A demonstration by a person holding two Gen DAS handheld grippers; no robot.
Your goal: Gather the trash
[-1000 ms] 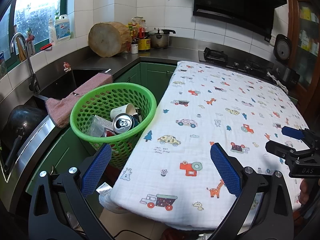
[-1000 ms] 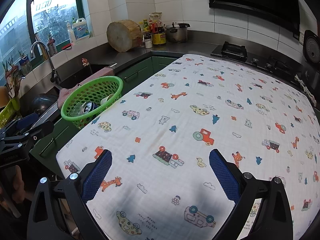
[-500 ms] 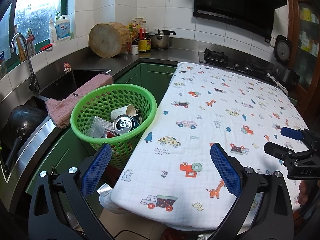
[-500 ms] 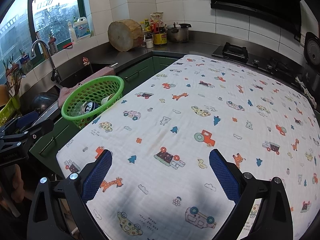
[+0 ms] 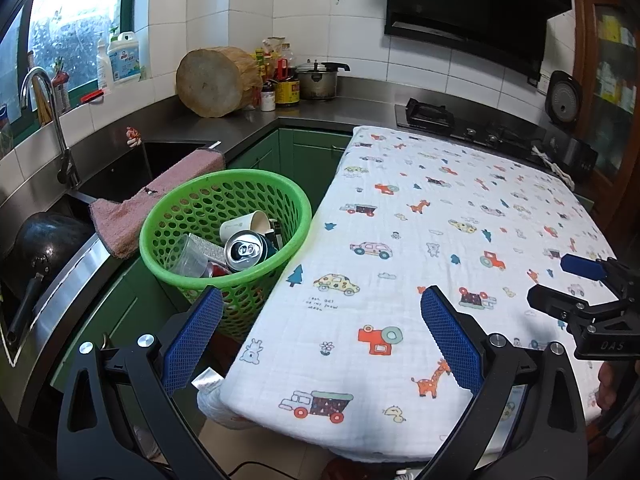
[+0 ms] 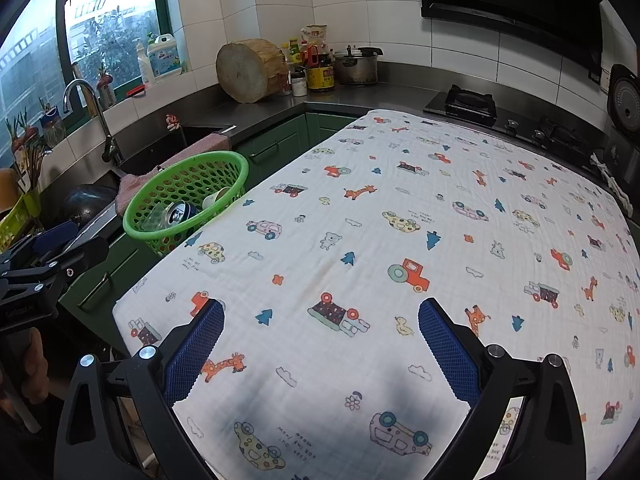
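Nothing has visibly moved since the earlier frames; both grippers hold the same poses. At far left, a pink towel (image 5: 132, 216) drapes over the sink edge. Just right of it stands the green basket (image 5: 188, 268), against the left edge of the bench (image 5: 400, 240), which carries a white cloth printed with cars, trees and giraffes. The basket holds the collected trash: a drink can (image 5: 245, 250), a paper cup (image 5: 245, 225) and a clear plastic cup (image 5: 186, 252). The can lies on its side, long axis running away from the camera, pull-tab end facing the left gripper (image 5: 322, 332). The paper cup also lies on its side, mouth toward the right. The basket sits ahead and left of the left fingers (image 5: 192, 336), apart from them. Small print on the cloth reads "MOON". The left fingers are spread wide and empty. The right gripper (image 6: 320, 352) hovers over the cloth, fingers (image 6: 448, 352) likewise released; "DAS" shows on its body in the left view.
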